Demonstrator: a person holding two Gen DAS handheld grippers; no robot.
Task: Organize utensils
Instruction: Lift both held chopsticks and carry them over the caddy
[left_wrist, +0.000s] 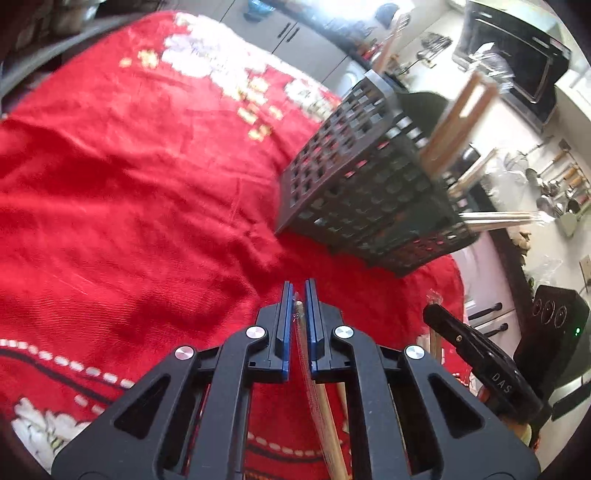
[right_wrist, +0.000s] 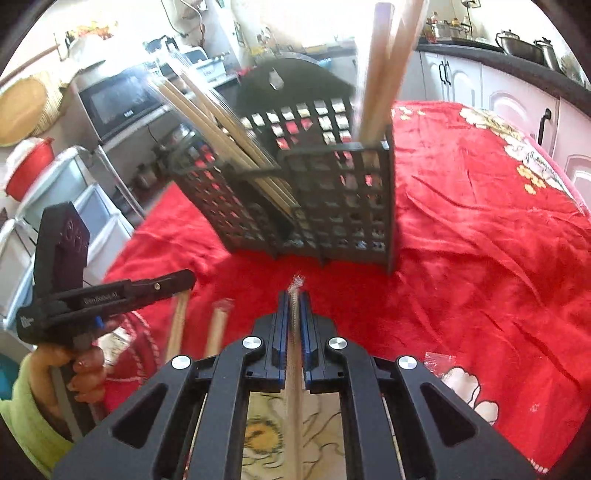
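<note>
A black lattice utensil caddy (left_wrist: 369, 192) stands on the red floral cloth (left_wrist: 129, 184); it also shows in the right wrist view (right_wrist: 332, 199), holding wrapped wooden chopsticks (right_wrist: 207, 122) and wooden utensil handles (right_wrist: 384, 74). My left gripper (left_wrist: 299, 295) is shut on a plastic-wrapped wooden utensil (left_wrist: 325, 406), in front of the caddy. My right gripper (right_wrist: 294, 299) is shut on a wrapped wooden stick (right_wrist: 294, 369), just short of the caddy. Two more wooden sticks (right_wrist: 218, 325) hang under the left gripper (right_wrist: 110, 291) seen at the left.
The cloth (right_wrist: 480, 240) covers the table. A microwave (right_wrist: 118, 99), plastic drawers (right_wrist: 74, 206) and cabinets (right_wrist: 517, 99) ring the table. A toaster oven (left_wrist: 517, 62) and hanging tools (left_wrist: 554, 177) lie behind the caddy.
</note>
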